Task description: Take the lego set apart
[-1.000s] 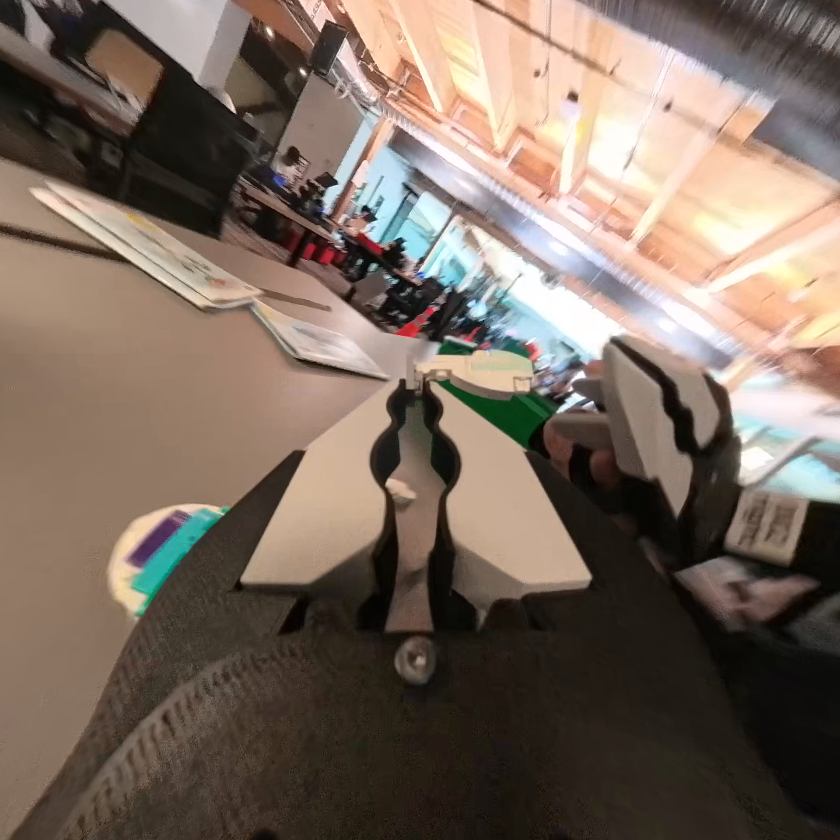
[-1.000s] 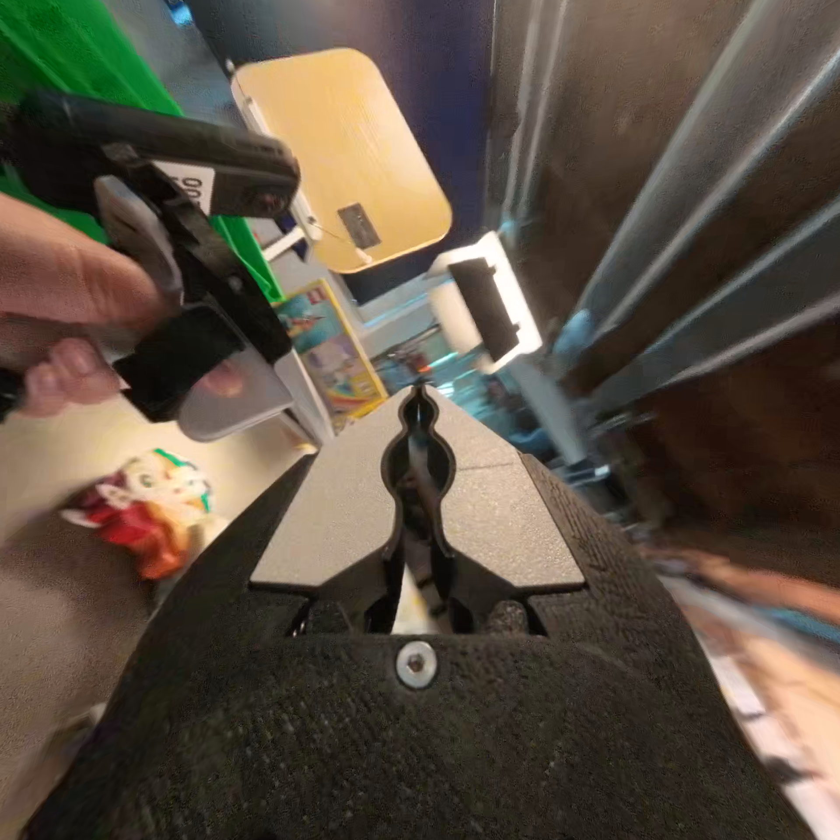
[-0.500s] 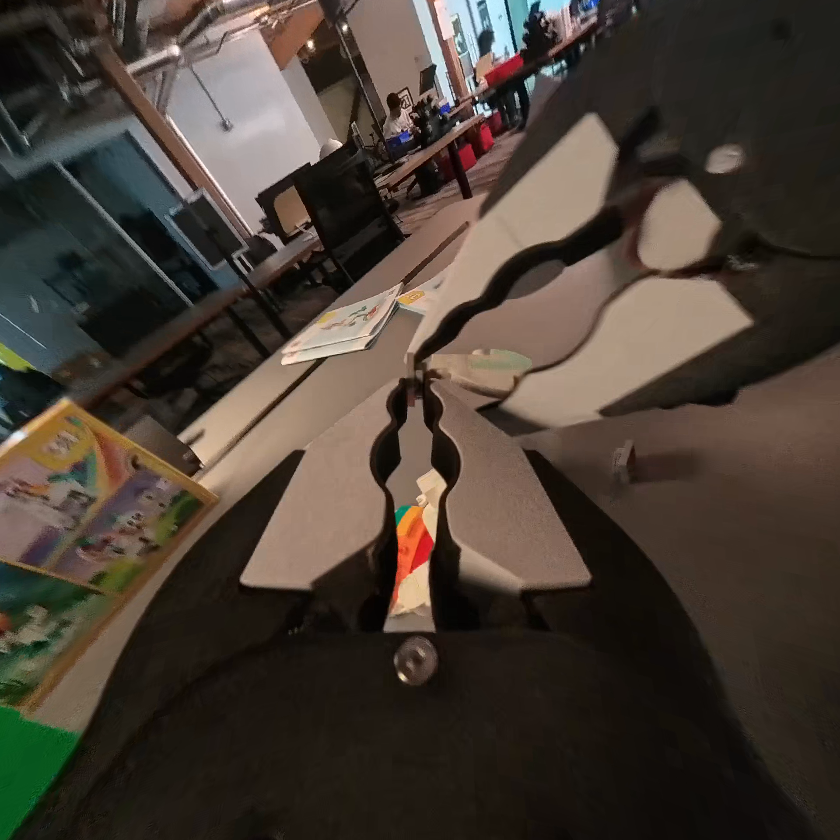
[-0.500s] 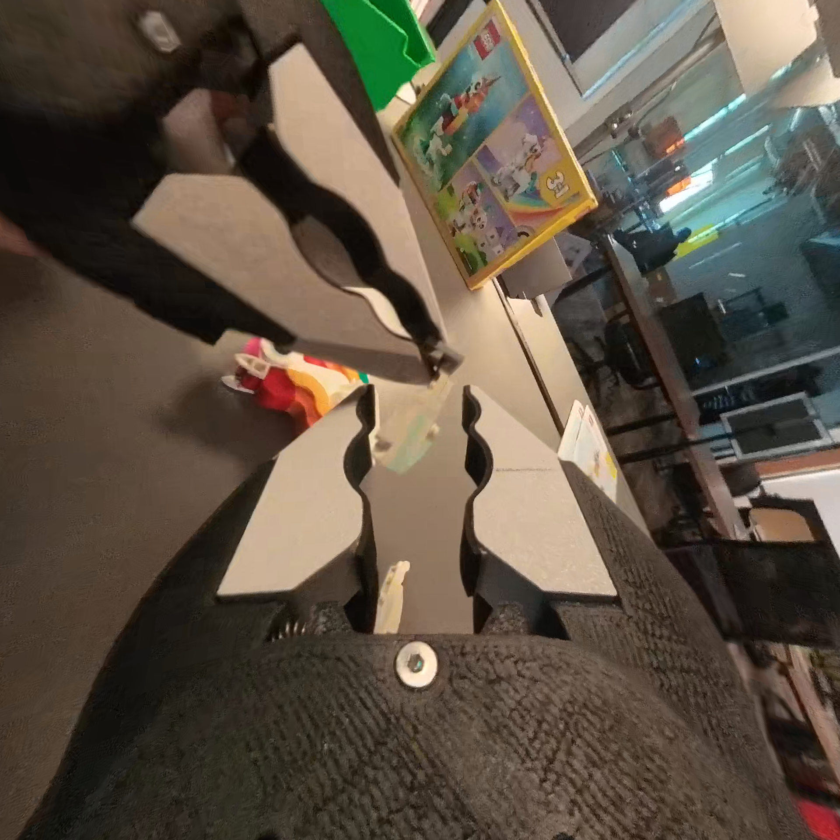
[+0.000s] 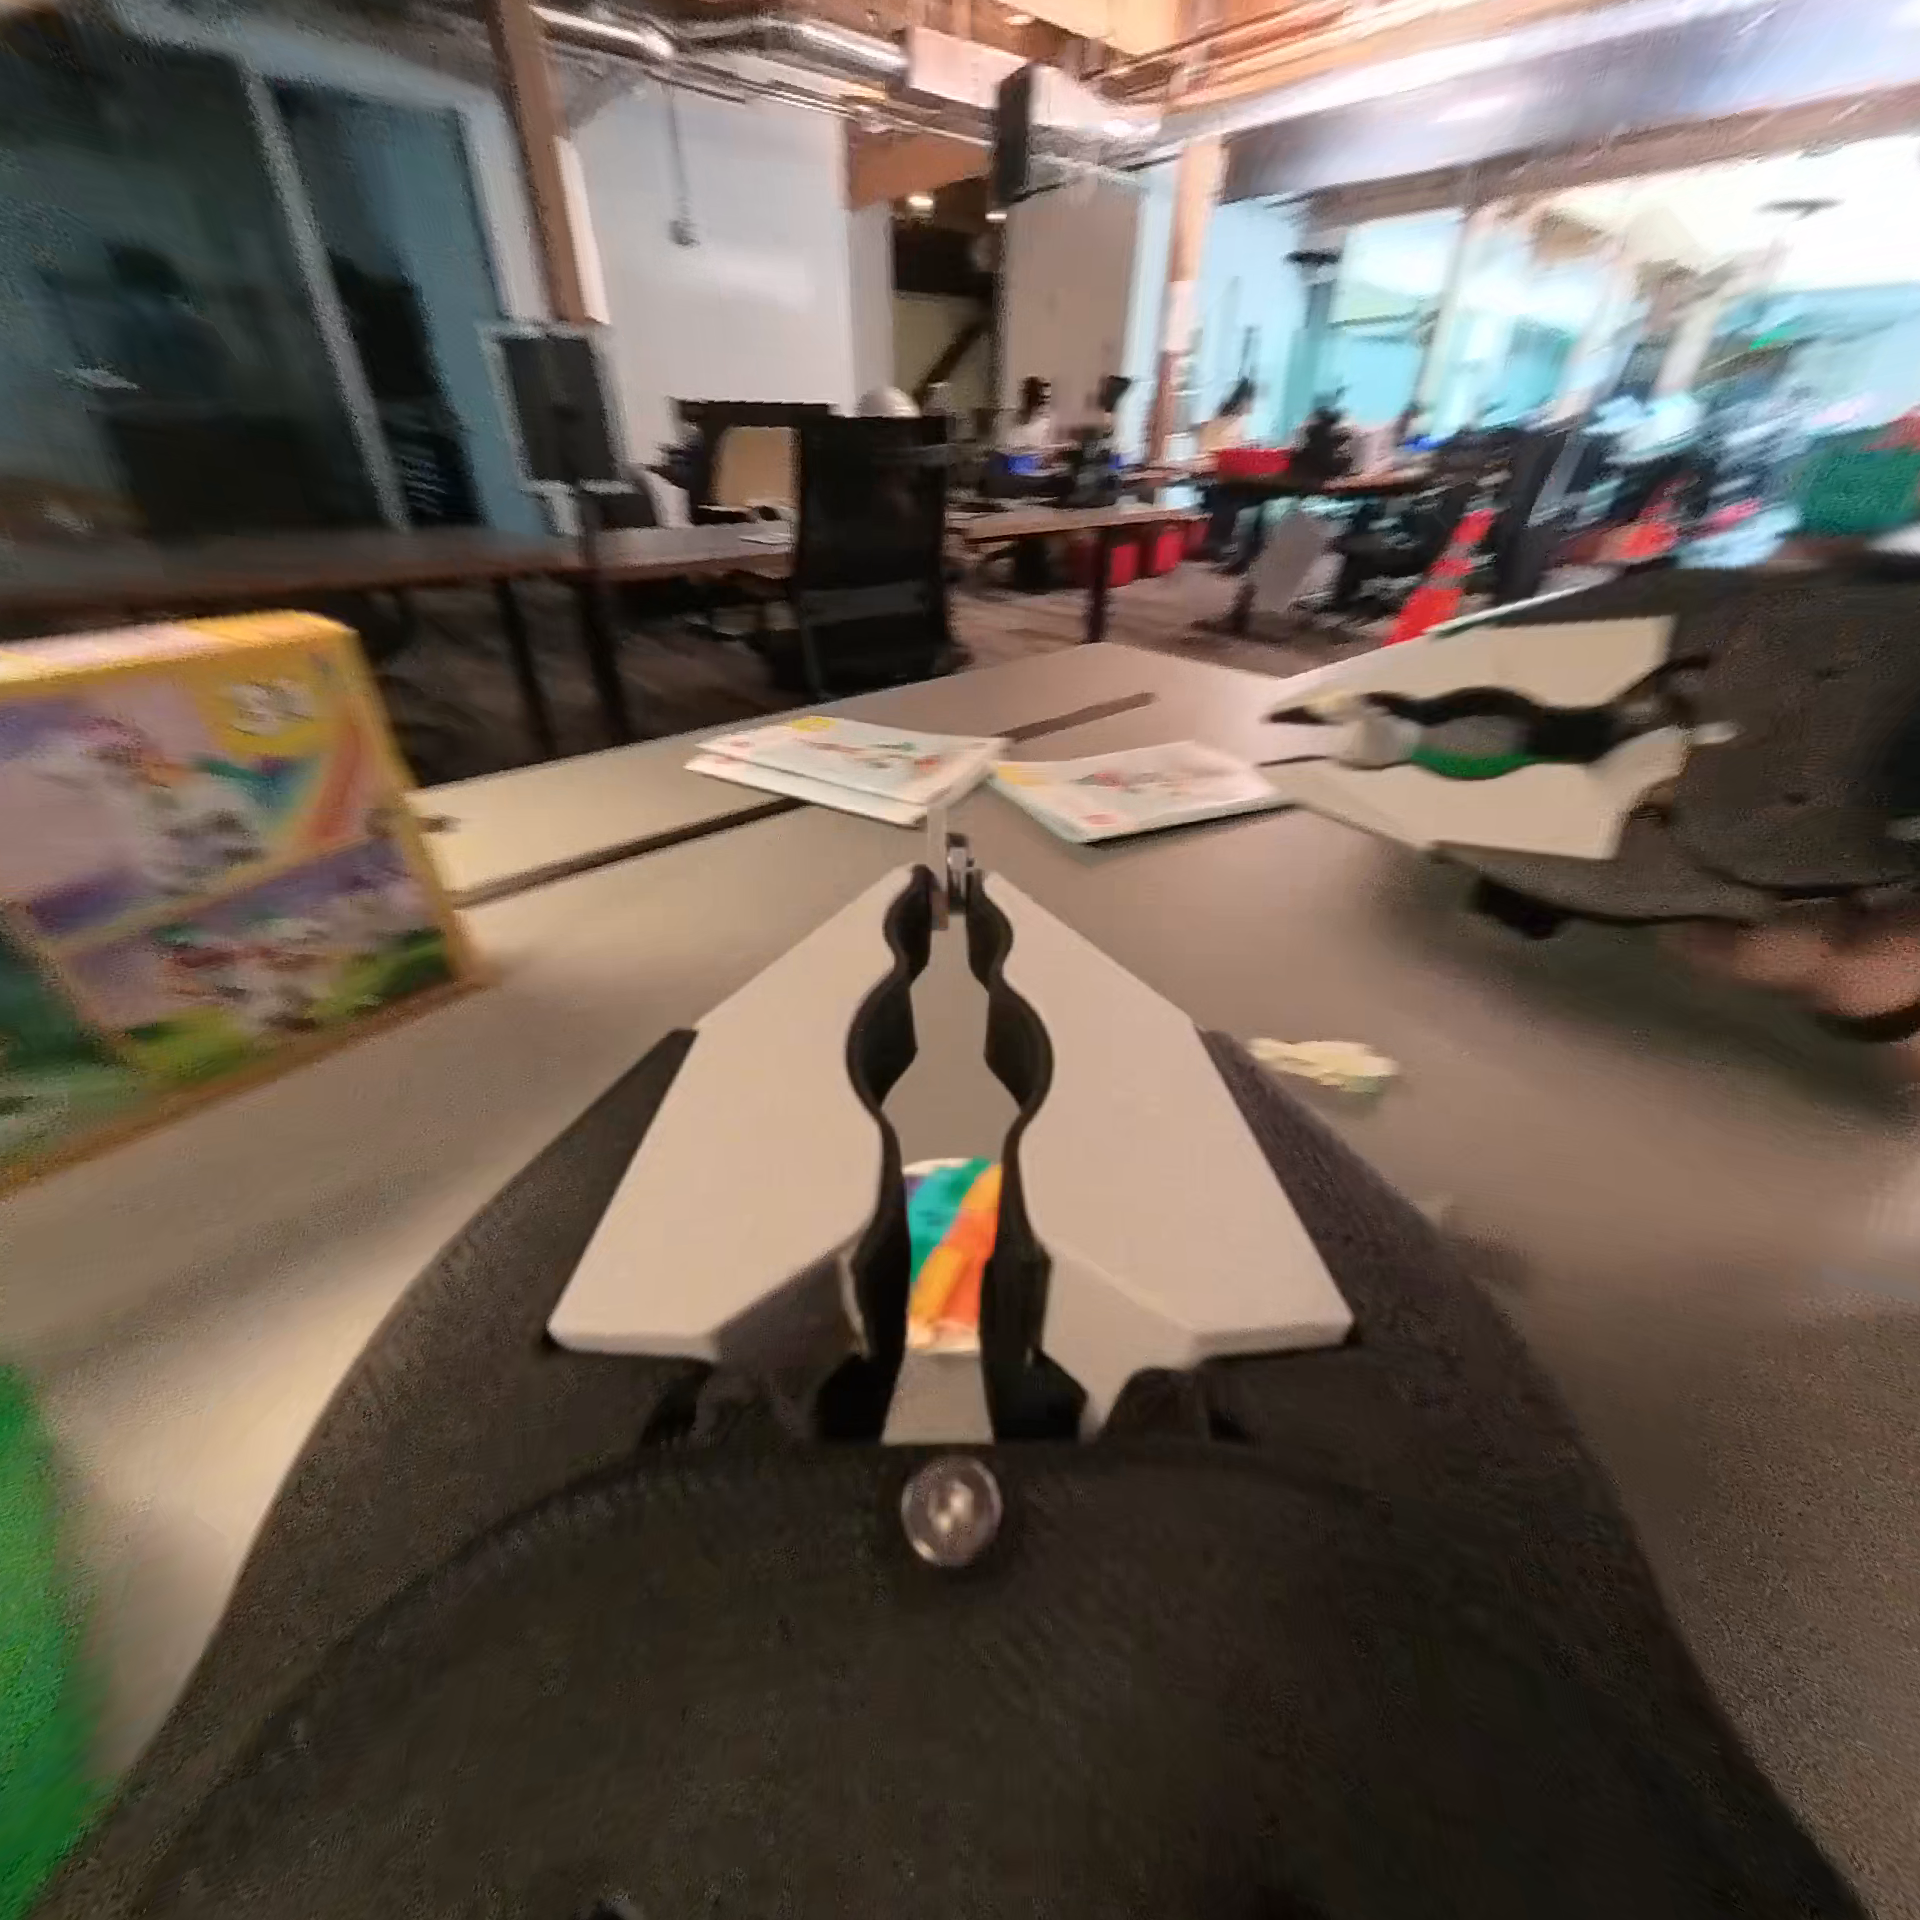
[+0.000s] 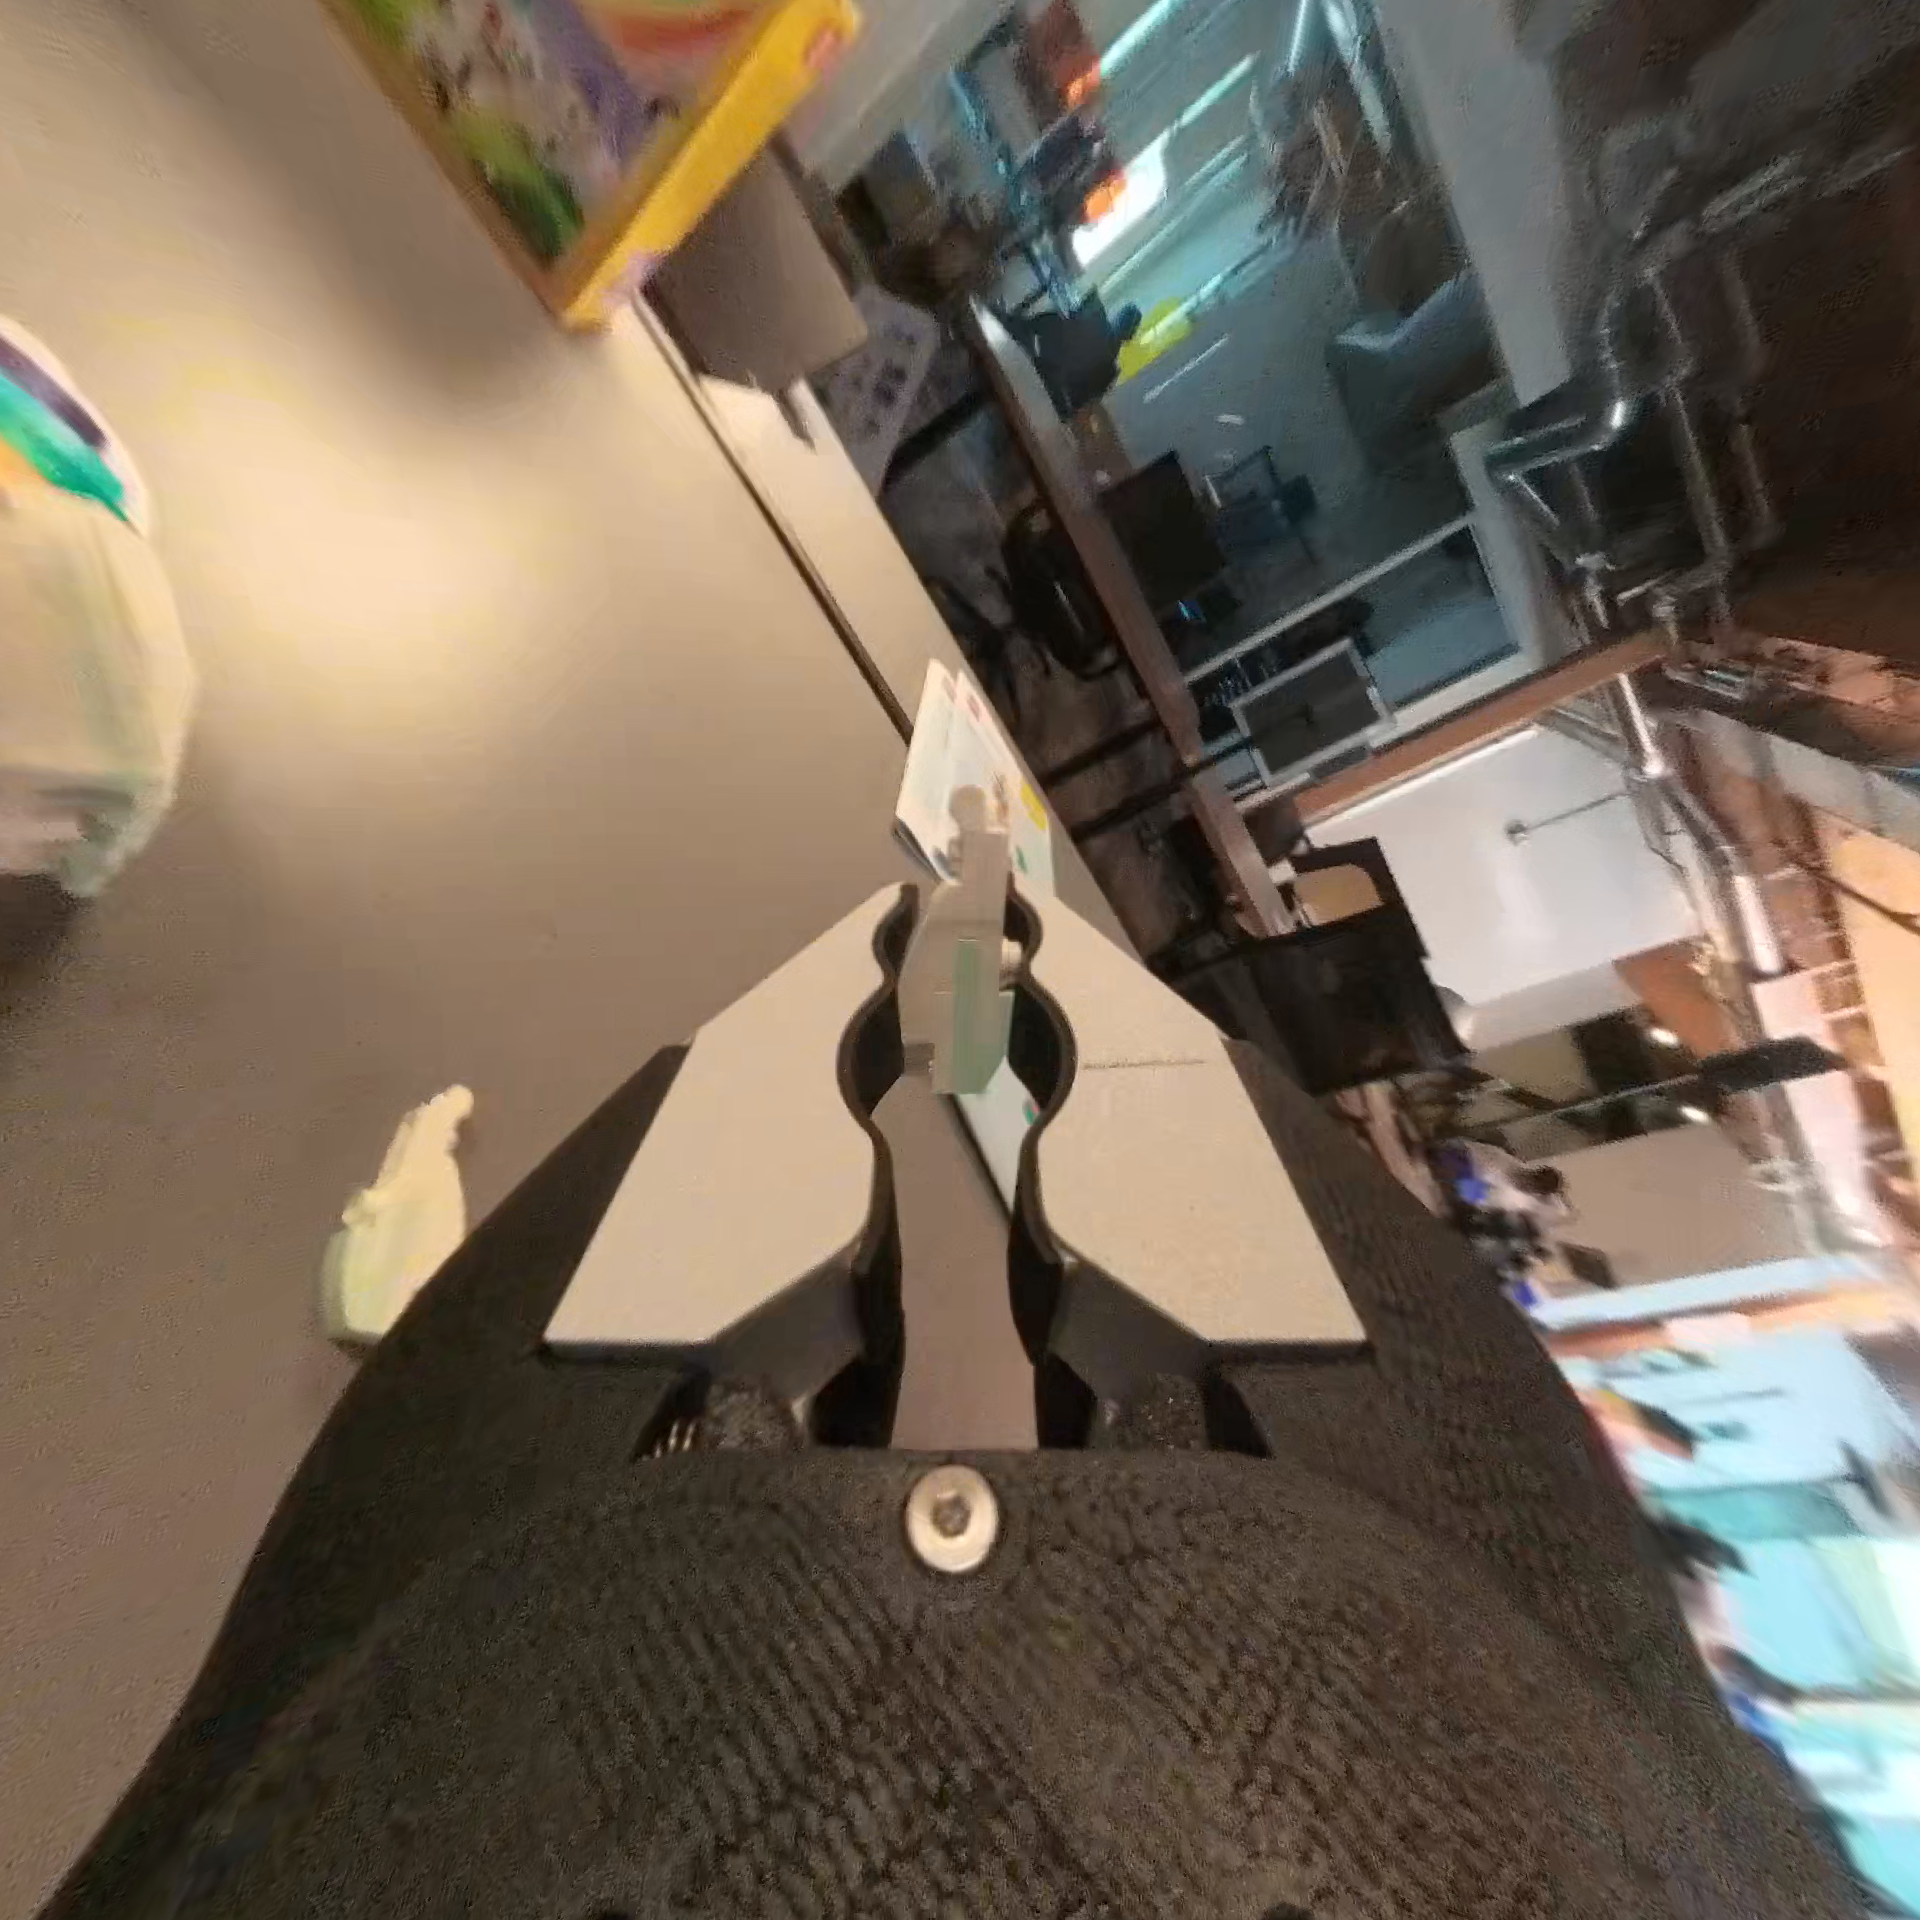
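Left gripper [image 5: 954,902] – pinching a tiny grey piece [image 5: 953,871] at its tips | rainbow model [image 5: 951,1252] on table below – light, stiff, brittle joints; grip studs | right gripper [image 6: 961,935] – clamping a grey-green brick [image 6: 961,992], small, slippery.

A yellow box [image 5: 197,831] stands near the table's [image 5: 1455,1195] left edge; two booklets [image 5: 847,764] lie at its far edge.
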`<act>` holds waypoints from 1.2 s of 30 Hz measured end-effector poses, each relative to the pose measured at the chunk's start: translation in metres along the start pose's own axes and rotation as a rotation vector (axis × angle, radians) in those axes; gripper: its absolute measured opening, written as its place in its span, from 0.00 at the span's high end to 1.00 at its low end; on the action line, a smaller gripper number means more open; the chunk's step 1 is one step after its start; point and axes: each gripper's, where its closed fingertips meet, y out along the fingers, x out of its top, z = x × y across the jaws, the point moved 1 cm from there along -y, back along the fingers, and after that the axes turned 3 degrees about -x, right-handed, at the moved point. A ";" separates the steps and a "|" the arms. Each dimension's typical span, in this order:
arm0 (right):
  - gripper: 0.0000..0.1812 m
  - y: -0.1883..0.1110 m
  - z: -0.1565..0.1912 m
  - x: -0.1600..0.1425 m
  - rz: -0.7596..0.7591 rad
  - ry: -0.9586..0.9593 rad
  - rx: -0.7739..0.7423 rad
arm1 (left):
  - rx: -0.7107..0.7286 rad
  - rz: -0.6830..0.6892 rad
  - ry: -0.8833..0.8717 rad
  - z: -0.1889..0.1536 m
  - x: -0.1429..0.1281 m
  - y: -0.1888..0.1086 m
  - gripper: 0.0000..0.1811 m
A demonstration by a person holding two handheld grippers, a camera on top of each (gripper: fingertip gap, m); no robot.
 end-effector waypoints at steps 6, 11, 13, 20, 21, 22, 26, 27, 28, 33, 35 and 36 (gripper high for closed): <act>0.91 0.000 0.050 -0.018 0.065 0.277 0.412 | -0.224 -0.019 -0.003 -0.050 -0.008 0.016 0.97; 0.91 0.002 0.039 -0.039 0.146 0.796 0.566 | -0.350 0.024 -0.038 -0.076 -0.020 0.019 0.97; 0.91 0.001 0.034 -0.052 0.196 0.930 0.587 | -0.398 0.050 -0.022 -0.086 -0.024 0.018 0.97; 0.88 0.003 0.053 -0.082 0.336 1.006 0.666 | -0.769 0.276 -0.170 -0.142 -0.049 0.004 0.97; 0.86 0.003 0.056 -0.083 0.344 0.981 0.668 | -0.805 0.330 -0.198 -0.147 -0.055 0.003 0.97; 0.85 0.003 0.059 -0.084 0.352 0.953 0.670 | -0.802 0.372 -0.195 -0.148 -0.063 0.004 0.97; 0.75 0.006 0.063 -0.077 0.312 0.800 0.631 | -0.746 0.450 -0.108 -0.145 -0.079 0.007 0.97; 0.73 0.007 0.060 -0.073 0.272 0.746 0.604 | -0.715 0.456 -0.081 -0.142 -0.080 0.008 0.97; 0.72 0.007 0.057 -0.067 0.224 0.691 0.581 | -0.691 0.467 -0.053 -0.138 -0.083 0.009 0.97; 0.74 -0.028 0.072 0.000 -0.161 0.515 0.800 | -0.631 0.526 -0.038 -0.128 -0.093 0.011 0.97; 0.84 -0.058 0.086 0.023 -0.287 0.532 1.010 | -0.621 0.503 -0.052 -0.125 -0.089 0.013 0.97; 0.85 -0.065 0.089 0.029 -0.314 0.553 1.072 | -0.617 0.484 -0.059 -0.124 -0.086 0.013 0.97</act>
